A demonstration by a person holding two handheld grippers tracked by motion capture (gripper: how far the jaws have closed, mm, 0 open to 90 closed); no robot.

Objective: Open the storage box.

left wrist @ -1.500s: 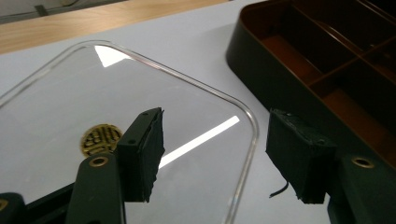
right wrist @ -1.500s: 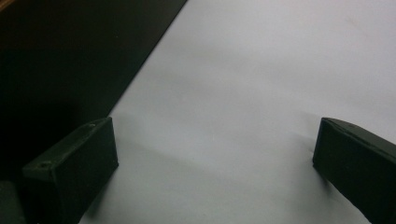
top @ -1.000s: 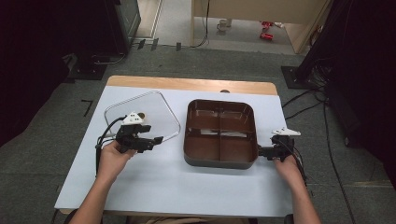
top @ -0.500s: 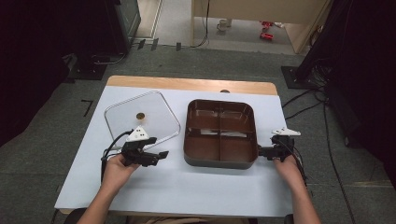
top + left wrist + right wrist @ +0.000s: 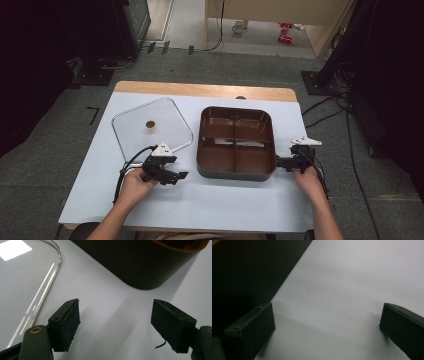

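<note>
A brown four-compartment tray (image 5: 236, 172) sits mid-table, its dark wall also in the left gripper view (image 5: 140, 262) and the right gripper view (image 5: 244, 272). A clear square lid (image 5: 131, 131) with a small brown knob (image 5: 149, 124) lies flat to the tray's left; its edge (image 5: 53, 277) runs past my left jaw. My left gripper (image 5: 181, 176) (image 5: 115, 325) hovers low between lid and tray. Its jaws have just been opening, and nothing is between them. My right gripper (image 5: 278, 163) (image 5: 327, 330) stands open by the tray's right wall, holding nothing.
The pale blue table top (image 5: 225, 205) stretches in front of the tray. A wooden strip (image 5: 200, 90) runs along the far edge. Cables (image 5: 125, 167) trail from the left gripper.
My left gripper has come down and back toward the near edge, off the lid's front corner. The lid, the tray and my right gripper have stayed put.
</note>
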